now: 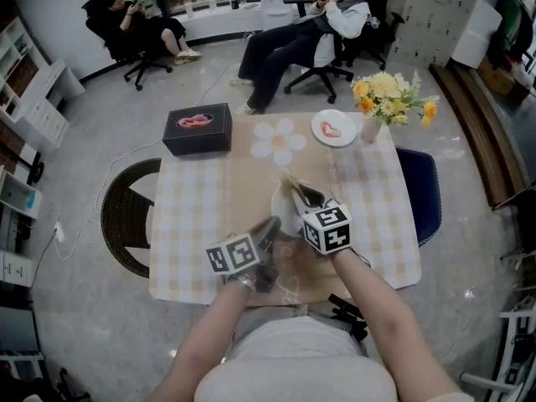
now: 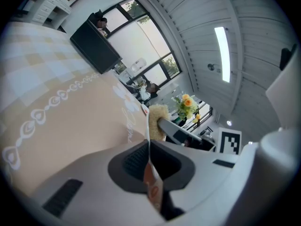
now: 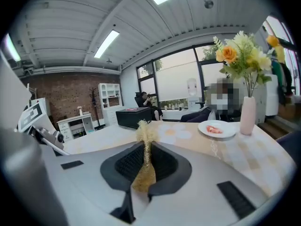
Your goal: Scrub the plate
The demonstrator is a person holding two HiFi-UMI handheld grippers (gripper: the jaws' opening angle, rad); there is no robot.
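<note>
Your left gripper (image 1: 271, 226) is clamped on the rim of the plate (image 1: 283, 209). In the left gripper view the jaws of that gripper (image 2: 149, 169) pinch it edge-on, so the plate (image 2: 153, 188) shows only as a thin white sliver with an orange print. It sits over the beige middle of the table, close in front of you, and your grippers cover most of its face in the head view.

Your right gripper (image 1: 299, 193) is closed tight on a scrubber (image 3: 143, 172). The scrubber is a straw-coloured, fibrous wad, squeezed flat between the ribbed black pads, with a frayed tuft above them. From the left gripper view the scrubber (image 2: 157, 121) looks fuzzy and sits right against the plate's edge. You cannot tell whether it actually touches the plate's face.

At the far left of the table stands a rectangular black box (image 1: 197, 130). Something pinkish-red shows on its top, and it could be either contents or a picture. At the far right a small white dish (image 1: 333, 128) holds a red morsel. Just beside it a pale, smooth vase (image 1: 370, 129) carries yellow and orange flowers (image 1: 390, 95).

The tablecloth (image 1: 188, 224) is a soft pale check at the sides, with a plain beige centre panel printed with a white daisy.
</note>
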